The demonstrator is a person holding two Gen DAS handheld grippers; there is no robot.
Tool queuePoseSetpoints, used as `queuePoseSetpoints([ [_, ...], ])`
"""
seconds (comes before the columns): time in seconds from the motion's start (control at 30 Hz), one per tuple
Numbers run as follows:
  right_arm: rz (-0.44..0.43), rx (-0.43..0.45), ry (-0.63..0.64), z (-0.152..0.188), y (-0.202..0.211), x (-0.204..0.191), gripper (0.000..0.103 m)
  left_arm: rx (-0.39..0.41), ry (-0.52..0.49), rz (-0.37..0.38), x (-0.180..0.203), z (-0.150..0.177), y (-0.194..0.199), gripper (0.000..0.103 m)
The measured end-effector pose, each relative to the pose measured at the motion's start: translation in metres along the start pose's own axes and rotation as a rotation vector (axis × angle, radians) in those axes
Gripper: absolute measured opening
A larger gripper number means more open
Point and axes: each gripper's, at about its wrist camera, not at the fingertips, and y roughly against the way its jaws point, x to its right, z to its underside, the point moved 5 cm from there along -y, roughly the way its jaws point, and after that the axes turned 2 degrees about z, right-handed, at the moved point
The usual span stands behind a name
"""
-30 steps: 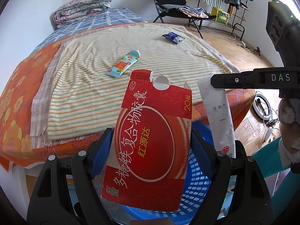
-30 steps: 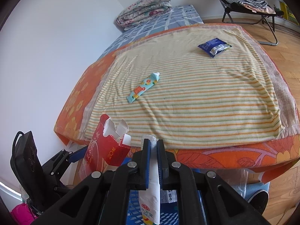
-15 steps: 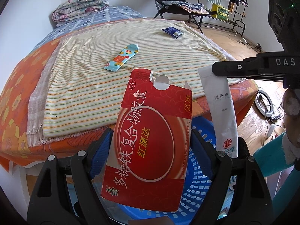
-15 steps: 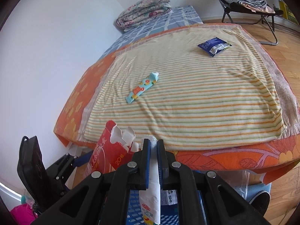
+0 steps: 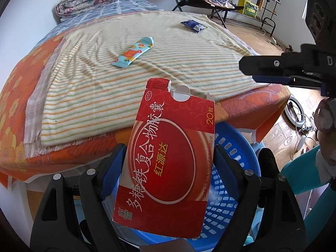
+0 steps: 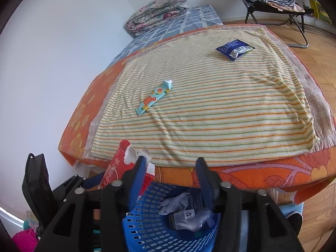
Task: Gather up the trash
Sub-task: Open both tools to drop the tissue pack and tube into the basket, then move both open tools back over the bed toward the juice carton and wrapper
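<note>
From the left wrist, our left gripper [image 5: 168, 163] is clamped on a red box [image 5: 170, 159], its torn flap pointing up, held above the blue basket [image 5: 237, 147] at the foot of the bed [image 5: 252, 109]. Our right gripper [image 5: 271, 69] reaches in from the right, seen side-on, so this view does not settle whether its jaws are apart. On the striped blanket [image 5: 105, 88] lie a light-blue tube [image 5: 132, 51] and, well beyond it, a dark blue packet [image 5: 193, 25].

From the right wrist, the right gripper [image 6: 170, 180] hangs over the basket [image 6: 147, 231] with its jaws apart and nothing between them. Inside the basket we see crumpled wrappers [image 6: 184, 212] and a small carton. The red box [image 6: 117, 168] shows at the left, still outside the rim. The tube [image 6: 154, 97] and the packet [image 6: 234, 48] rest on the blanket [image 6: 210, 115], well apart.

We judge the job partly done: some trash is binned, the box is ready to drop, and the tube and packet remain to collect.
</note>
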Motion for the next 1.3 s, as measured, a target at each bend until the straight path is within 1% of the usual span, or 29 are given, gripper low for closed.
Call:
queuePoseSetpoints([
  [0.17,0.002,-0.023,0.007,0.004,-0.003,0.001,0.059,-0.027,0.016,0.006,-0.003,0.002,-0.007,0.086],
  [0.27,-0.001,-0.037,0.011,0.007,-0.006,0.001,0.059,-0.047,0.049,0.021,-0.008,0.004,-0.012,0.086],
  [0.5,-0.001,-0.044,0.011,0.008,-0.006,0.002,0.059,-0.044,0.064,0.015,-0.012,0.004,-0.011,0.086],
  [0.83,0.013,-0.06,0.011,0.009,-0.009,0.007,0.059,-0.034,0.042,0.029,-0.005,-0.002,-0.006,0.086],
  [0.9,0.023,-0.059,0.01,0.007,-0.009,0.009,0.061,-0.028,0.033,0.023,-0.004,-0.006,-0.005,0.086],
  [0.97,0.03,-0.054,0.008,0.005,-0.009,0.011,0.066,-0.019,0.023,0.016,-0.005,-0.011,-0.003,0.086],
  [1.1,0.059,-0.041,0.011,-0.001,-0.006,0.015,0.074,-0.005,0.009,0.004,-0.006,-0.02,-0.002,0.086],
  [1.17,0.078,-0.031,0.014,-0.003,-0.004,0.017,0.082,0.008,0.002,0.002,-0.007,-0.026,-0.001,0.086],
  [1.23,0.095,-0.025,0.016,-0.005,-0.002,0.019,0.085,0.015,-0.007,-0.005,-0.008,-0.031,-0.001,0.086],
  [1.3,0.11,-0.027,0.022,-0.008,-0.002,0.021,0.085,0.022,-0.014,-0.011,-0.008,-0.036,-0.001,0.086],
])
